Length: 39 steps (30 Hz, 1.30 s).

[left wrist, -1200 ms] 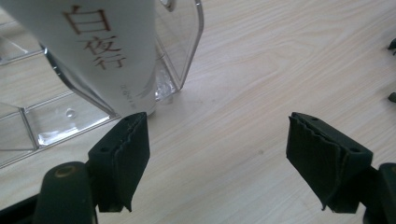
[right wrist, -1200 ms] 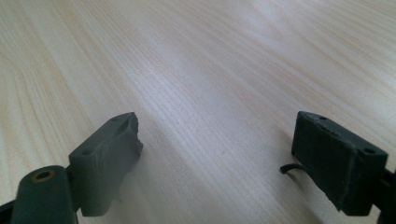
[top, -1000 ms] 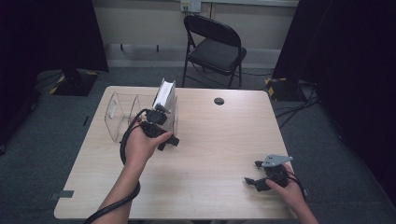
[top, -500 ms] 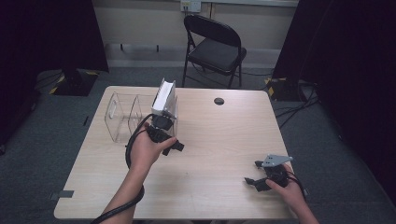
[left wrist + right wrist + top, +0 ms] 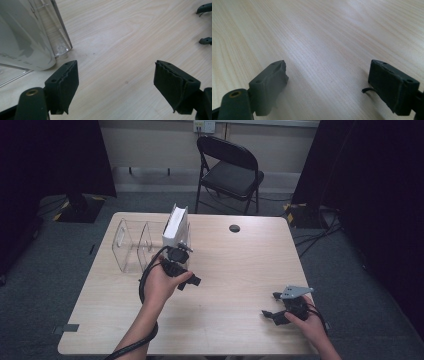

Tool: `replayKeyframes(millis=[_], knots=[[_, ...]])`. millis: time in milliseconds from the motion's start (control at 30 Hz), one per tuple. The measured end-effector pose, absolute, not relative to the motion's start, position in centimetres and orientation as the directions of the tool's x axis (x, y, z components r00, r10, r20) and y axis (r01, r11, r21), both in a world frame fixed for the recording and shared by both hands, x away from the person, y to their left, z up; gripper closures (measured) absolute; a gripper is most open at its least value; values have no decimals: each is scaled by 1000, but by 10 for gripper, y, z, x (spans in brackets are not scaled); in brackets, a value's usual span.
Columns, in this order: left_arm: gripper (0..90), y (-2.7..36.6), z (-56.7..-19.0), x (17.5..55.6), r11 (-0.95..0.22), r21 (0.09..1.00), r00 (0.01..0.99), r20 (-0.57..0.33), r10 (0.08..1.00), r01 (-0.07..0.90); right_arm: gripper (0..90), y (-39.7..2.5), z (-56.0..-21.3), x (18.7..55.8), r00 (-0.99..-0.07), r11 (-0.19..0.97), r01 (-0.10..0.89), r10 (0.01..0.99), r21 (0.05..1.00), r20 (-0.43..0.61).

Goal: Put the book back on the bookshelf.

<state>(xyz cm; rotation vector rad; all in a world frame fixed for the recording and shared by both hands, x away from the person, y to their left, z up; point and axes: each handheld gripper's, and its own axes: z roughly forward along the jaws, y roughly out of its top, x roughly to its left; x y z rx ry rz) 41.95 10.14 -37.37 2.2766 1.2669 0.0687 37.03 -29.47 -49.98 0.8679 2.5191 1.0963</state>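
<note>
Your left hand-held gripper (image 5: 186, 279), jaws wide and empty, sits just near of the white box (image 5: 175, 226) slotted upright in the clear rack (image 5: 131, 246), seemingly poised to grasp it.

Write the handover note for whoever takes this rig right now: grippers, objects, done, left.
Left gripper: open, holding nothing, just beside the clear rack.
Right gripper: open, holding nothing, over bare table at the near right corner.
White book: standing upright in the rack's right-end slot; the other slots look vacant.
Done: the book appears seated and released.
Left: probably just draw the left gripper clear; no other item to load is in sight.
</note>
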Motion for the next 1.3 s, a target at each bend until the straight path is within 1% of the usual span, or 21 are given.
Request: replayKeyframes(millis=[267,533,800,967,1300], knots=[[202,96,-382,419,-435,460,570,-207,795,774,140,-295,-500,370,-788,537,420,616,731,1],[206,91,-393,420,-425,462,568,-231,790,779,140,-295,-500,370,-787,536,420,616,732,1],[202,86,-401,419,-437,453,576,-233,784,777,140,-295,-500,370,-789,538,418,614,732,-1],[203,82,-405,418,-424,459,569,-241,786,780,140,-295,-500,370,-789,538,418,615,732,-1],[207,74,-417,417,-449,451,591,-246,768,771,140,-295,-500,370,-789,537,418,615,732,0]])
